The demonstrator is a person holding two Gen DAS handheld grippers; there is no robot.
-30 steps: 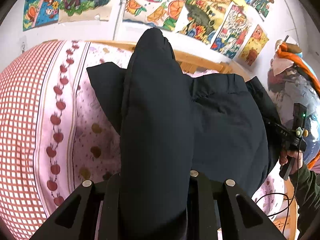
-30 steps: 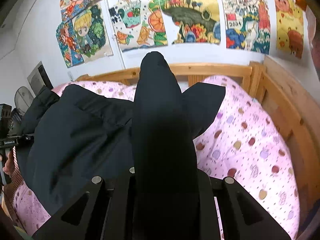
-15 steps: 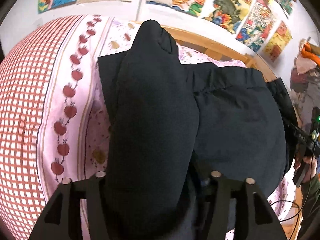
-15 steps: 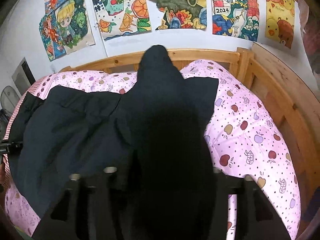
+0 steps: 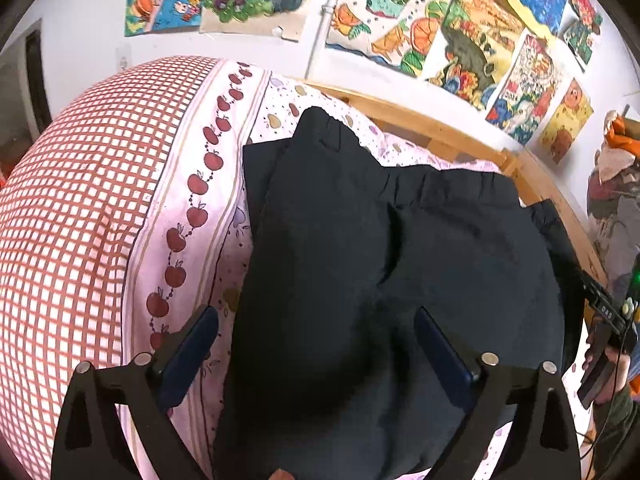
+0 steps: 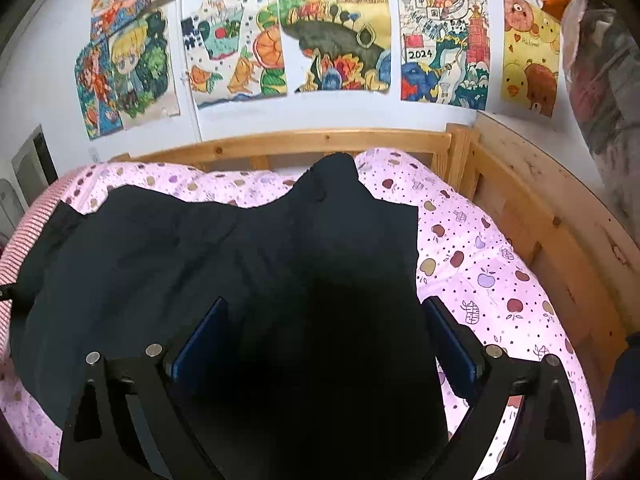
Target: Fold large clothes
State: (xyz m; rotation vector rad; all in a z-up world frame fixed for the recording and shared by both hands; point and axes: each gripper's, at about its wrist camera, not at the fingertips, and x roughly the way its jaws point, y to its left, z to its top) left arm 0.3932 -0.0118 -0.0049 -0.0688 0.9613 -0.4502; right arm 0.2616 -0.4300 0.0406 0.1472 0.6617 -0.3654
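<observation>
— On the bed [image 6: 472, 248], what's lying there?

— Black trousers [image 5: 440, 264], a soft matte fabric, spread flat over the pink quilt [image 6: 488, 276] with its apple and pear print. The gathered elastic waistband [image 5: 452, 184] sits at the far end, puckered into small ruffles. A folded layer of the same cloth runs toward each camera, rounded at its far tip.

— And the left tool?

— The left tool [image 5: 316, 354] has just been opening; its jaws now stand wide apart. The folded cloth lies between them, but the blue pads [image 5: 192, 356] don't press on it.

— The right one?

— Same story. The right tool [image 6: 324, 340] has just been opening too, jaws spread wide, dark cloth mounded between them with the pads [image 6: 200, 340] clear of it. In the left view it shows at the far right edge, in a hand [image 5: 604, 368].

— What borders the trousers?

— On the left side, a band of red apples, then a puffy red-and-white checked section [image 5: 80, 216] of bedding. On the right, open quilt reaches to the pine frame [image 6: 532, 216], knotty and slatted. The headboard rail [image 6: 312, 144] runs just beyond the waistband.

— Room to move?

— Bare quilt on the right, between trousers and frame. Behind the rail the white wall [image 6: 320, 114] carries bright hand-drawn posters [image 6: 336, 28].
</observation>
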